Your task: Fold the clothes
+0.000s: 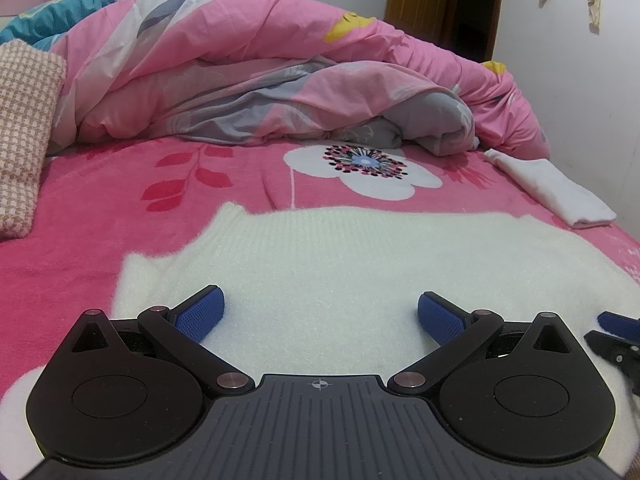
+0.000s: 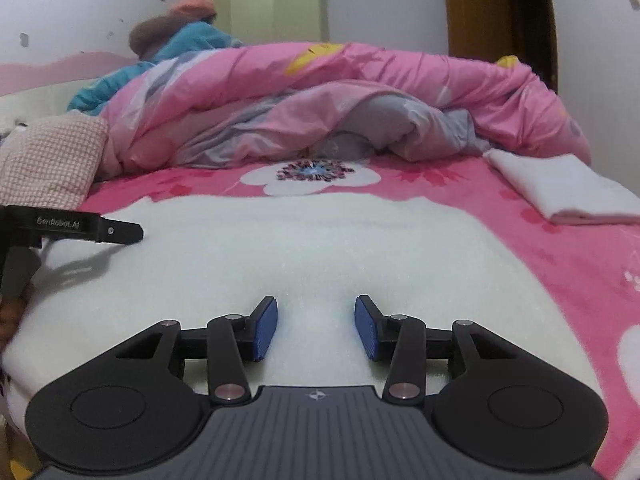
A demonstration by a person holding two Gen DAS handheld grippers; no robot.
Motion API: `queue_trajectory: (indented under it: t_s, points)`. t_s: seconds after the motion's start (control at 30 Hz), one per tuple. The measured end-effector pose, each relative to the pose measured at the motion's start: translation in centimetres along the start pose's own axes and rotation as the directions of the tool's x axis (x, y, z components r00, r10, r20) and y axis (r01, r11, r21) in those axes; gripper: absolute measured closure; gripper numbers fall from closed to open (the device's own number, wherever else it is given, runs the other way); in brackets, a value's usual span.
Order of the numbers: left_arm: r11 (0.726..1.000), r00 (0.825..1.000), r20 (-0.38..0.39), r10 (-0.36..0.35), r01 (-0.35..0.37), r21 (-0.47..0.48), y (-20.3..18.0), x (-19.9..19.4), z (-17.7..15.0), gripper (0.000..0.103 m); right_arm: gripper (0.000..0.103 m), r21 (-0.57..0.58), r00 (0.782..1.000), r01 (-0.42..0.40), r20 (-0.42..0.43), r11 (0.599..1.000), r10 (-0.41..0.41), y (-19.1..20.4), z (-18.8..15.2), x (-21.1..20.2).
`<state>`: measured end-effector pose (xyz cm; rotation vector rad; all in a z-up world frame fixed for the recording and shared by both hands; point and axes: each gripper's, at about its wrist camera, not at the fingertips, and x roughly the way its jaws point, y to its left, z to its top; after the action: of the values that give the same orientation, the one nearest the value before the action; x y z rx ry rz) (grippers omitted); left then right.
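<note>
Blue ribbed pads line both grippers. The left gripper (image 1: 320, 314) stands wide open with nothing between its pads, poised over the white fuzzy knit sweater (image 1: 360, 264) spread flat on the bed. The right gripper (image 2: 316, 328) is about half open and also grips nothing, low over the same sweater (image 2: 300, 248). Under the garment lies a plush pink bedspread (image 1: 120, 216) with a white flower print. Beyond it is a crumpled, glossy pink and grey quilt (image 1: 260, 80); to the far right, a folded white cloth (image 1: 556, 190); to the left, a checked woven pillow (image 1: 24, 132).
</note>
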<state>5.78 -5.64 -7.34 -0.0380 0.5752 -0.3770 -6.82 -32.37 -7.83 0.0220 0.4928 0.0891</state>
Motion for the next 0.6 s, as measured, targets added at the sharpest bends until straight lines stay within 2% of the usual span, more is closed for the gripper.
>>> queue_trajectory:
  t_s: [0.1,0.23,0.3,0.37,0.43,0.53,0.57,0.6]
  points:
    - [1.0,1.0,-0.008,0.018,-0.018,0.013,-0.4,-0.4,0.5,0.0,0.057,-0.013,1.0,-0.005,0.016,1.0,0.006,-0.1,-0.4,-0.1]
    - [0.999,0.996,0.078,-0.047,0.047,-0.003,-0.8,-3.5,1.3,0.0,0.057,-0.01,1.0,-0.01,0.023,1.0,0.011,-0.1,-0.5,0.0]
    - [0.996,0.988,0.124,-0.088,0.086,0.023,-1.4,-5.5,1.4,0.0,0.057,-0.007,1.0,-0.014,0.027,1.0,0.014,-0.1,-0.5,0.0]
    - [0.993,0.984,0.145,-0.099,0.089,0.075,-2.3,-6.8,0.9,0.0,0.057,-0.005,0.999,-0.015,0.03,1.0,0.015,-0.1,-0.6,-0.1]
    - [0.992,0.988,0.131,-0.087,0.074,0.104,-2.9,-6.9,-0.1,0.0,0.057,-0.004,0.999,-0.016,0.032,1.0,0.016,-0.1,-0.6,-0.1]
    - [0.989,0.998,0.046,-0.041,0.034,0.143,-3.0,-4.7,-2.4,0.0,0.057,-0.003,0.999,-0.014,0.034,1.0,0.014,0.0,-0.7,-0.1]
    - [0.987,0.999,0.035,-0.031,0.025,0.16,-2.9,-3.8,-3.4,0.0,0.057,-0.003,0.999,-0.014,0.033,1.0,0.014,0.0,-0.7,-0.1]
    - [0.986,0.998,0.054,-0.039,0.03,0.161,-2.6,-3.6,-3.9,0.0,0.057,-0.004,0.999,-0.013,0.033,1.0,0.013,0.0,-0.7,-0.1]
